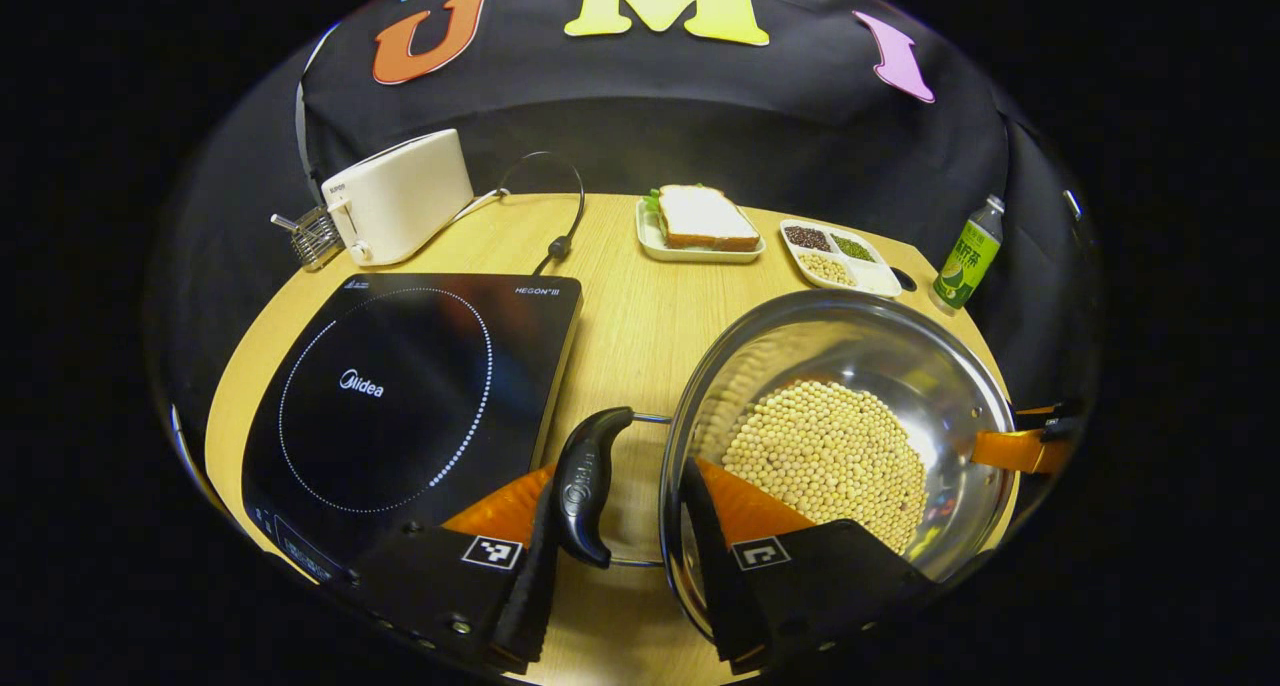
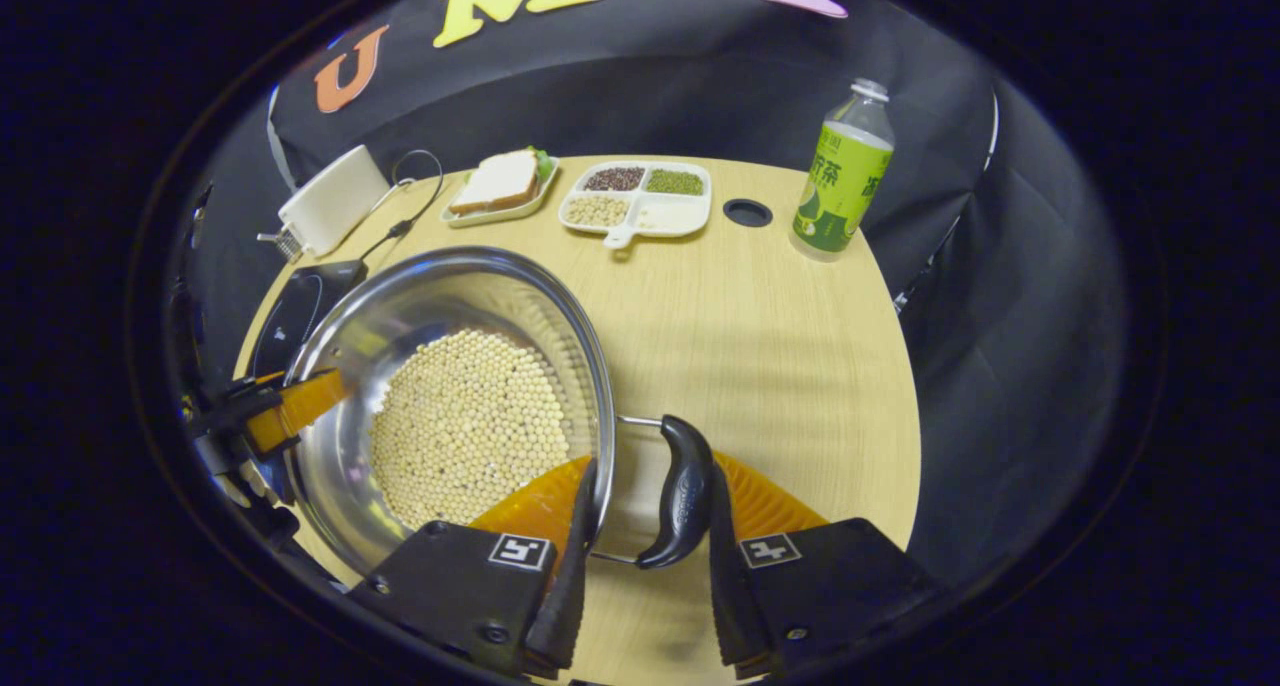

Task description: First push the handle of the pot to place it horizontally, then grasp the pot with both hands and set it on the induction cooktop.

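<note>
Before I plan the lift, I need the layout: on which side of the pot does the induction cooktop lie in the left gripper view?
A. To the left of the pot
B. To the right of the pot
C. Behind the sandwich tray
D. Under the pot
A: the induction cooktop lies flat on the table to the left of the pot, which stands beside it on the wood.

Pot point(image 1: 840, 436) of beans sits right of the cooktop point(image 1: 400, 406) on the table point(image 1: 640, 296)
</note>
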A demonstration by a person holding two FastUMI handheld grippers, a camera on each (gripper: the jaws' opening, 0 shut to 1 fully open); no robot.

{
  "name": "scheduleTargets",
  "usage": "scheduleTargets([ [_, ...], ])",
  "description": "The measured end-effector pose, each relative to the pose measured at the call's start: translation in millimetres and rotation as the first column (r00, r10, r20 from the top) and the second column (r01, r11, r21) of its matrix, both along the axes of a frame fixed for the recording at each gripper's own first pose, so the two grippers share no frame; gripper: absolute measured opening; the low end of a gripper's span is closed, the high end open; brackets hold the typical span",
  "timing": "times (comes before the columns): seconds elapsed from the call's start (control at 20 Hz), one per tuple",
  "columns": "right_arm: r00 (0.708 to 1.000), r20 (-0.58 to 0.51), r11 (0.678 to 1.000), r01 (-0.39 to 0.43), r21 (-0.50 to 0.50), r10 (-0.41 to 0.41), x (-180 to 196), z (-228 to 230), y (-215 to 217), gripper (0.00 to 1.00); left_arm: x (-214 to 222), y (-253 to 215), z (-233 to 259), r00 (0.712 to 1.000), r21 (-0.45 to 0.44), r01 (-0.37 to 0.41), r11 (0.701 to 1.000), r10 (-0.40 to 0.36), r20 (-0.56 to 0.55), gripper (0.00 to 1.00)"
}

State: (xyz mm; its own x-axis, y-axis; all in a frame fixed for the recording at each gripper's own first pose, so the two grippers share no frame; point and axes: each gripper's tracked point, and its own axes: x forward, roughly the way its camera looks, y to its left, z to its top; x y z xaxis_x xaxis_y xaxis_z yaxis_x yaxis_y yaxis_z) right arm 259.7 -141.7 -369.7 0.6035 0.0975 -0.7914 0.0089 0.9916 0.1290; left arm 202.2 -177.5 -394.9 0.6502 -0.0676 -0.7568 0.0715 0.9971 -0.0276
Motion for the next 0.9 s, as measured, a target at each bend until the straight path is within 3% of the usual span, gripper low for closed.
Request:
scheduleTargets([
  [0.05,1.0,0.005,1.0,0.003,0.004,-0.003,-3.3,2.1,0.4,0.52,0.5,2.4,5.0,1.0,0.005,0.01,1.0,-0.01,0.013,0.61],
  [0.1,1.0,0.007,1.0,0.006,0.007,-0.006,-7.3,5.8,1.4,0.52,0.8,3.3,10.7,0.999,0.013,0.018,1.0,-0.019,0.027,0.72],
  [0.2,0.999,0.026,1.0,0.019,0.011,-0.019,-19.1,18.6,1.6,0.52,-2.3,1.5,23.1,0.998,0.018,0.033,0.999,-0.034,0.047,0.72],
  [0.25,0.999,0.031,1.0,0.022,0.014,-0.023,-21.5,23.3,3.1,0.52,-3.7,1.6,27.8,0.998,0.015,0.035,0.999,-0.036,0.049,0.61],
  [0.55,0.996,0.079,0.999,0.036,0.014,-0.038,-33.6,55.9,29.0,0.51,-7.2,29.6,57.6,0.995,0.009,0.047,0.999,-0.047,0.09,0.61],
  [0.9,0.993,0.113,0.999,0.027,0.035,-0.031,-41.2,83.5,97.0,0.52,-10.0,94.9,86.2,0.991,0.027,0.037,0.999,-0.04,0.124,0.61],
])
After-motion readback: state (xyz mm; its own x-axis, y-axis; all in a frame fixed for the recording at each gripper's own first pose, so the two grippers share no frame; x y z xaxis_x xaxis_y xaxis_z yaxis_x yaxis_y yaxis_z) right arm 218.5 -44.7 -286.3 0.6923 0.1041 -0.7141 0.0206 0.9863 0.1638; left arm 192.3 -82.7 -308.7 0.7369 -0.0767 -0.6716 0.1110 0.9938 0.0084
